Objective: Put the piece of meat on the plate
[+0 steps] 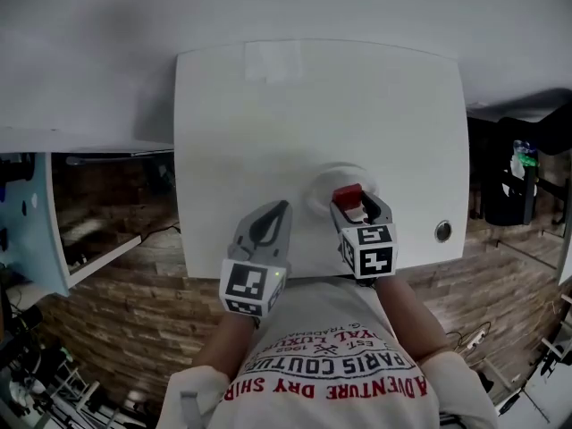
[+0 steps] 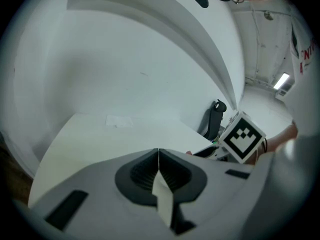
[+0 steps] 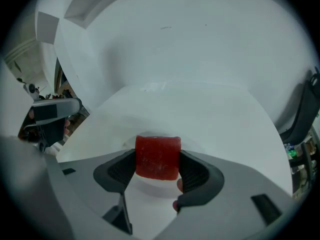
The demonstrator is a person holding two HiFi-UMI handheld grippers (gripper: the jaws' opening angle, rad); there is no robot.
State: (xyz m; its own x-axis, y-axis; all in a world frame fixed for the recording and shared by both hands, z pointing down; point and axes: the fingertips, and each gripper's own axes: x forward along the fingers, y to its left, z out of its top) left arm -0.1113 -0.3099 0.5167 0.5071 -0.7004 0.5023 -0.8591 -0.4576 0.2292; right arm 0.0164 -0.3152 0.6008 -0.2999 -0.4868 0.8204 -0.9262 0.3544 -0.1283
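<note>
Surface: a white table [image 1: 268, 132] with rounded corners and a smooth, matt top. A pale taped patch [image 1: 273, 61] lies near its far edge and a small round metal grommet [image 1: 443, 231] near its right edge.
Room: white wall behind the table, floor [image 1: 125, 320] of brown wood-look planks, a dark chair [image 1: 509, 186] off to the right.
Plate: the plate [image 1: 322, 186] is small, round, white and glossy, and sits on the near part of the table.
Meat: the piece of meat [image 3: 158, 157] is a red block, nearly square, with softly rounded corners and a grainy, slightly moist-looking face.
Where it is: pinched between the ribbed dark pads of the right gripper [image 1: 360, 206], directly over the plate. Whether it touches the plate cannot be told.
Right jaws: clamped on both sides of the meat.
Left gripper: the left gripper [image 1: 268, 226] is over the near table edge, beside the plate. Its jaws are pressed together with nothing between them.
</note>
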